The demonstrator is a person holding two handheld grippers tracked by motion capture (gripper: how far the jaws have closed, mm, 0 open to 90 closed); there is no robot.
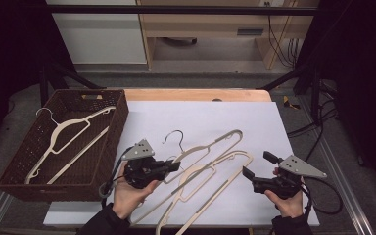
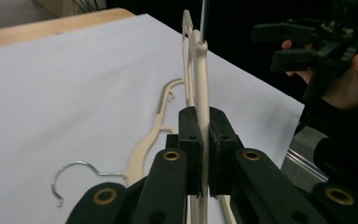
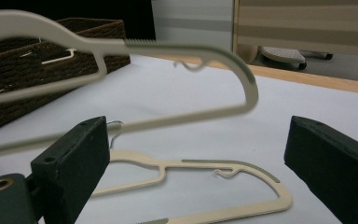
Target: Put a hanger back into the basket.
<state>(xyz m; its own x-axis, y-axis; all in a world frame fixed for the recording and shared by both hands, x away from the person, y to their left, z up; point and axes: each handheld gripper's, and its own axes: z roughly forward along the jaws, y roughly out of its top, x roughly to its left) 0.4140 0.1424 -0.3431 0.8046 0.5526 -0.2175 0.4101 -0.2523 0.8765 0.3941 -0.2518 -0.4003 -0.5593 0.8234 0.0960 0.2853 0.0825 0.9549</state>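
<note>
My left gripper [image 1: 176,165] [image 2: 204,126] is shut on a cream plastic hanger [image 2: 200,70], held edge-on and lifted off the white sheet. In the high view this held hanger [image 1: 247,155] reaches right toward my right gripper [image 1: 258,164]. A second cream hanger [image 1: 210,143] [image 2: 149,140] with a metal hook [image 2: 74,170] lies flat on the sheet beside it. My right gripper [image 3: 203,140] stands wide open with nothing between its pads. The raised hanger [image 3: 74,46] crosses above it, and the lying hanger [image 3: 200,165] shows on the sheet.
A brown wicker basket [image 1: 14,171] [image 3: 23,88] stands at the left and holds one more cream hanger [image 1: 66,134]. The white sheet [image 1: 200,112] covers a wooden table. Black frame bars and cables run behind and to the right.
</note>
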